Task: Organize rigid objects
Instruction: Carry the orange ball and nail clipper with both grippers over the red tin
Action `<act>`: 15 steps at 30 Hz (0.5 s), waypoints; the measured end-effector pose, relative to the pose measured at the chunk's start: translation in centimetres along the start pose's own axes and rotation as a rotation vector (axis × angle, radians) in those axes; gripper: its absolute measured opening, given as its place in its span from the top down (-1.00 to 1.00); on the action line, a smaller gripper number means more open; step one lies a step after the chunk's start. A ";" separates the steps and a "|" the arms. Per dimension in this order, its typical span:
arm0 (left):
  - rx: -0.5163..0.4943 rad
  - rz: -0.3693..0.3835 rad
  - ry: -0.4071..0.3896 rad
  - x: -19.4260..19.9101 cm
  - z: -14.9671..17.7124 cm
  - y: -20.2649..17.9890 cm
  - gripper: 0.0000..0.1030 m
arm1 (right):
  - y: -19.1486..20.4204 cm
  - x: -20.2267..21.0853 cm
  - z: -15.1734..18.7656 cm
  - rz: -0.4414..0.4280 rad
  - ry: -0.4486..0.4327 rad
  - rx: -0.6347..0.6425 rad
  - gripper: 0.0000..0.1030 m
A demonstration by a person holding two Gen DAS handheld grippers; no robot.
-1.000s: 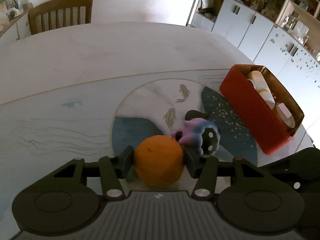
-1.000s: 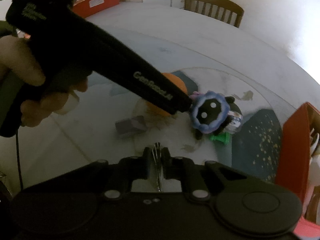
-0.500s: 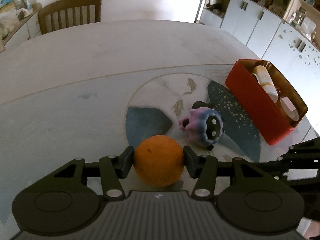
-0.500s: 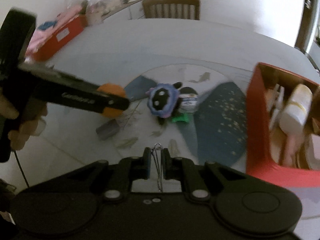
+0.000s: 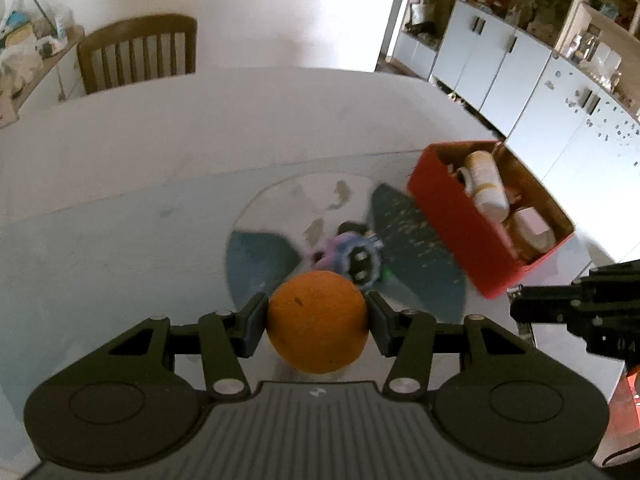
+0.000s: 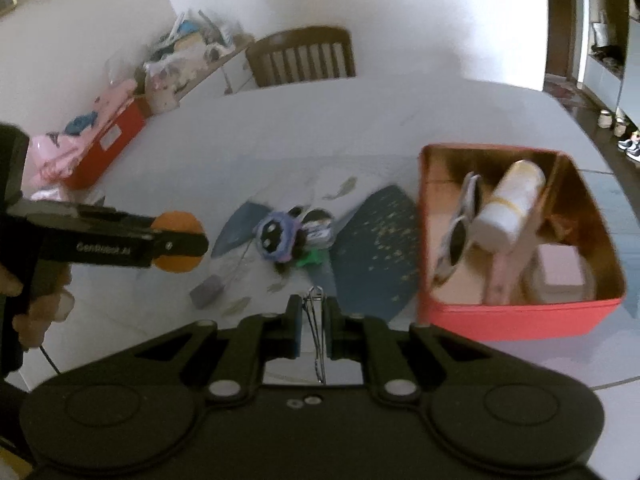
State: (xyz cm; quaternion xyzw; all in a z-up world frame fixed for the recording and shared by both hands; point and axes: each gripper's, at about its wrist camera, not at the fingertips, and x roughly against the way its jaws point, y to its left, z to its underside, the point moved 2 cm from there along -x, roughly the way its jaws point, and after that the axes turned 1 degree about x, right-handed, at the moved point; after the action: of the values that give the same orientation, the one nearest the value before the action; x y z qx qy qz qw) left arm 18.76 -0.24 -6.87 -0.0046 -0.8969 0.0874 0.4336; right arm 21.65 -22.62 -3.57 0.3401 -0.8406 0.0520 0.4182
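Left gripper (image 5: 318,318): jaws clamped on a round orange fruit (image 5: 318,322), one pad on each side, fruit held clear above the white table (image 5: 160,152).

Right gripper (image 6: 312,326): jaws nearly together on a thin metal wire clip (image 6: 316,332), which stands upright between the pads.

Ahead of the right gripper, on the table's blue-patterned mat (image 6: 372,252), lies a blue-and-purple plush toy (image 6: 276,238), touching a small dark round container (image 6: 318,226).

Right of the right gripper sits a red rectangular tin box (image 6: 516,316), open, containing a white cylindrical bottle (image 6: 508,204) and sunglasses (image 6: 460,232).
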 end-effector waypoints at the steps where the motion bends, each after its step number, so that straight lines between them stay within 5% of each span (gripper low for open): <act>1: -0.002 0.009 -0.005 0.3 -0.2 -0.6 -0.01 | -0.4 0.4 -0.1 0.004 -0.008 -0.006 0.80; 15: -0.057 0.082 -0.043 0.7 -2.8 -9.9 -0.01 | -8.0 4.2 -2.8 0.048 -0.081 -0.037 0.80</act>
State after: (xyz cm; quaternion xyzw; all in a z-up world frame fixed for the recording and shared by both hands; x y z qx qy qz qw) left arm 21.18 -9.46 -3.03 -0.0518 -0.9073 0.0796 0.4097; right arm 26.75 -29.90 -0.26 0.3138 -0.8657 0.0326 0.3885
